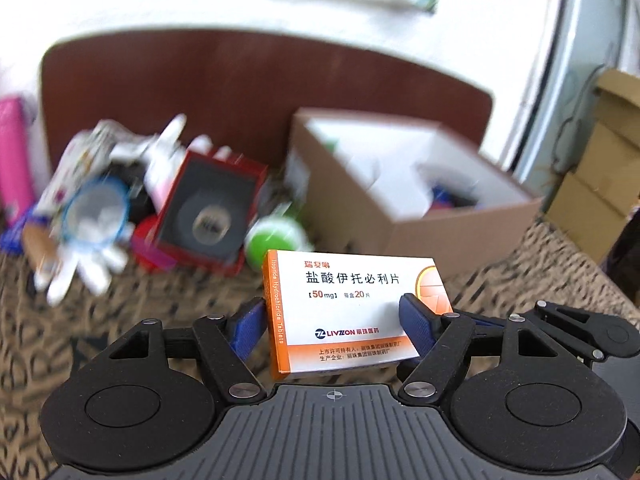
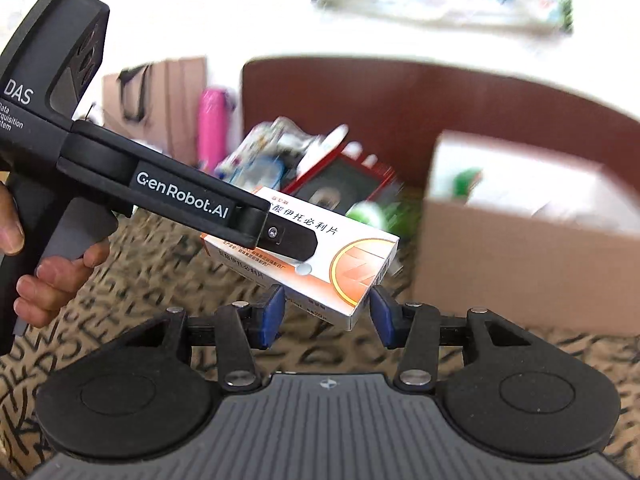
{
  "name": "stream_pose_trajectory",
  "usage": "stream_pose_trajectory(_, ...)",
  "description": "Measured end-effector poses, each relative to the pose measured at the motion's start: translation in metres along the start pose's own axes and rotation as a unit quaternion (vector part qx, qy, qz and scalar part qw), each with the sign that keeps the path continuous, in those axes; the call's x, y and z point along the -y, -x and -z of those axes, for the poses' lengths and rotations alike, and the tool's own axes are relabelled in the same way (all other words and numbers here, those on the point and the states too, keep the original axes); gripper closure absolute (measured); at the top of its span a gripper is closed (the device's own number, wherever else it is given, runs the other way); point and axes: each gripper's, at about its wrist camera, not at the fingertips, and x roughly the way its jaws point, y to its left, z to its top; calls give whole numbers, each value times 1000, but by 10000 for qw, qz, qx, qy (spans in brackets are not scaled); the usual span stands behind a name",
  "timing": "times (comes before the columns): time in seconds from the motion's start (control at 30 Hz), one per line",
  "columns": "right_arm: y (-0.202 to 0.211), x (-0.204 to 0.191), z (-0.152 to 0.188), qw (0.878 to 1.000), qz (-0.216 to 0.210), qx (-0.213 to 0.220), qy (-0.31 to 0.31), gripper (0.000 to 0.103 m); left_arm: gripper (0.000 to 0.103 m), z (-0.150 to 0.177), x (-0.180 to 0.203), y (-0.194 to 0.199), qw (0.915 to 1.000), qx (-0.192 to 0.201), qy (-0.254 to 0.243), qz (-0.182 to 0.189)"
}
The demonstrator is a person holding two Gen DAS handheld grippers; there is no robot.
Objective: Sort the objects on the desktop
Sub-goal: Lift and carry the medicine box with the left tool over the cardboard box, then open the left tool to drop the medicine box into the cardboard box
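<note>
A white and orange medicine box [image 1: 352,304] hangs above the patterned cloth, with my left gripper [image 1: 332,324] shut on its two ends. The same box [image 2: 344,256] shows in the right wrist view, tilted, under the left gripper's black finger [image 2: 280,236]. My right gripper [image 2: 326,312] stands with its blue pads [image 2: 272,316] on either side of the box's lower corner. I see no pad pressing on it. A hand [image 2: 52,280] holds the left gripper's handle.
An open cardboard box [image 1: 420,208] with white inserts stands at the right. A blurred pile lies at the left: a red box [image 1: 208,216], a green ball [image 1: 276,240], a blue-rimmed round thing [image 1: 96,212] and white items. A pink bottle [image 1: 14,156] and a brown board [image 1: 240,88] stand behind.
</note>
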Motion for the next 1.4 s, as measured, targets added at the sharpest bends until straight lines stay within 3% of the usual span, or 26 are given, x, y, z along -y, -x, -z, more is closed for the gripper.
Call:
stream_pose_trajectory(0.23, 15, 46, -23, 9975, 598, 360, -101, 51, 31, -50, 45, -26, 9978, 303, -462, 361)
stream_pose_trajectory(0.4, 13, 88, -38, 9944, 944, 433, -196, 51, 31, -83, 68, -61, 9960, 331, -443, 695)
stream_pose_trajectory(0.6, -7, 142, -45, 9913, 1260, 353, -167, 51, 31, -111, 89, -110, 9946, 250, -287, 967)
stream_pose_trajectory(0.9, -37, 203, -41, 9891, 1470, 85, -16, 50, 30, -128, 117, -180, 9947, 58, -154, 1019)
stream_pose_trajectory(1.03, -52, 220, -44, 9869, 1609, -47, -50, 50, 18, -133, 124, -208, 9950, -73, -101, 991)
stream_pose_trajectory(1.07, -57, 224, -44, 9865, 1630, -120, -103, 50, 10, -132, 125, -213, 9948, -151, -109, 1005)
stream_pose_trajectory(1.13, -64, 228, -44, 9850, 1687, -304, -211, 39, 0, -129, 124, -219, 9945, -327, -41, 995)
stream_pose_trajectory(1.33, -53, 203, -36, 9801, 1985, -12, -36, 6, 0, -117, 117, -216, 9930, -624, 199, 980)
stream_pose_trajectory(1.4, -49, 195, -36, 9785, 2064, 59, 8, 5, 0, -112, 117, -211, 9927, -622, 199, 1018)
